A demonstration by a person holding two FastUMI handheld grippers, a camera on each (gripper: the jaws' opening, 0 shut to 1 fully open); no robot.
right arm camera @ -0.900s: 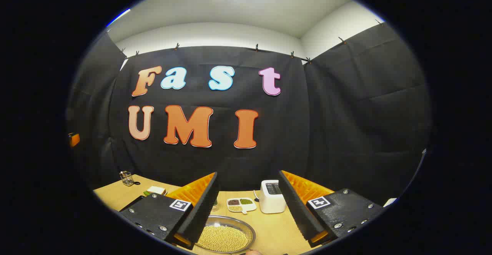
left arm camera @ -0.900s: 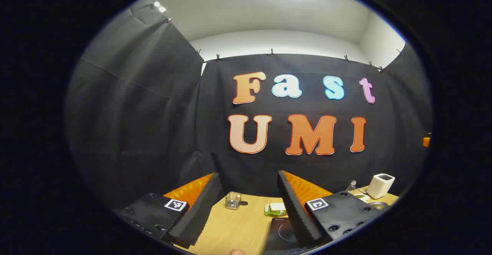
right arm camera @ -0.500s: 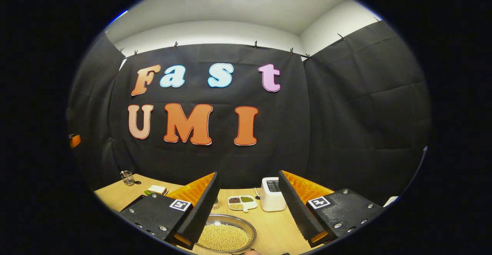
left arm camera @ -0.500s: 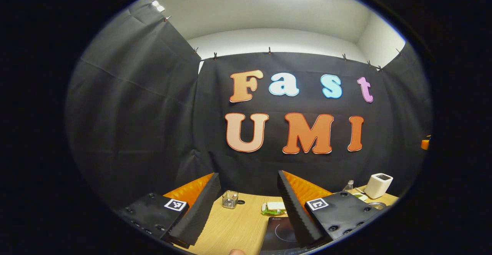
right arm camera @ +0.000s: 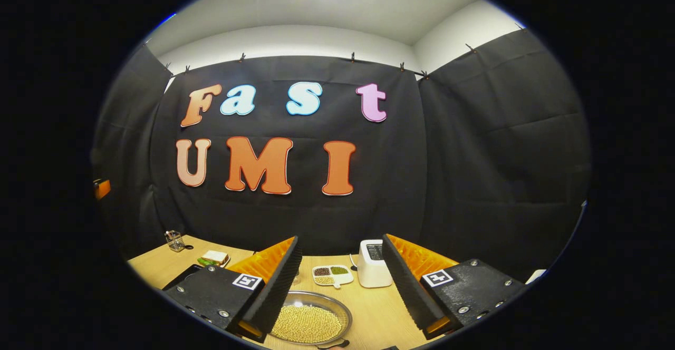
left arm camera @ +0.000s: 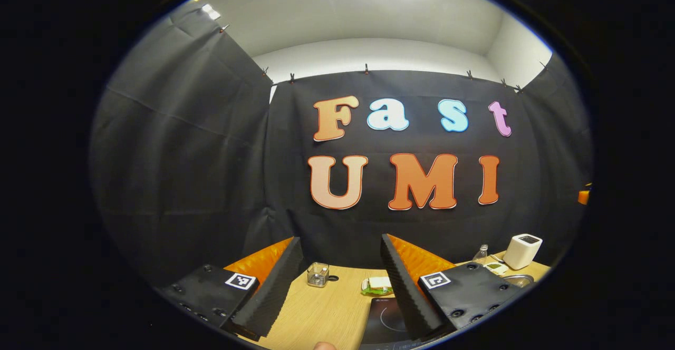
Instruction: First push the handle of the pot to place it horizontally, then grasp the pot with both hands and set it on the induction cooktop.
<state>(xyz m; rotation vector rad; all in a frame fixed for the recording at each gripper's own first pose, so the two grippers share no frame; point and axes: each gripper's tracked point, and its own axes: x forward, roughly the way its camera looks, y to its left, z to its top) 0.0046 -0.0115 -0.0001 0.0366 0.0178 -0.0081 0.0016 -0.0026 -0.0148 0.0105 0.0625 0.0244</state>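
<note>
Holding both tongs apart, I judge the right tongs [right arm camera: 341, 287] nearer the pot [right arm camera: 310, 322], low ahead; left tongs [left arm camera: 337, 289] face the cooktop [left arm camera: 387, 319].

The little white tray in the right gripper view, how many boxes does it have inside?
3: in the white tray, dark beans at back left, green ones at back right, pale ones in front. It sits beside the toaster.

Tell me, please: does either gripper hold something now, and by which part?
Nothing is held. The left gripper and the right gripper are both open above the table, with nothing between their fingers.
</note>
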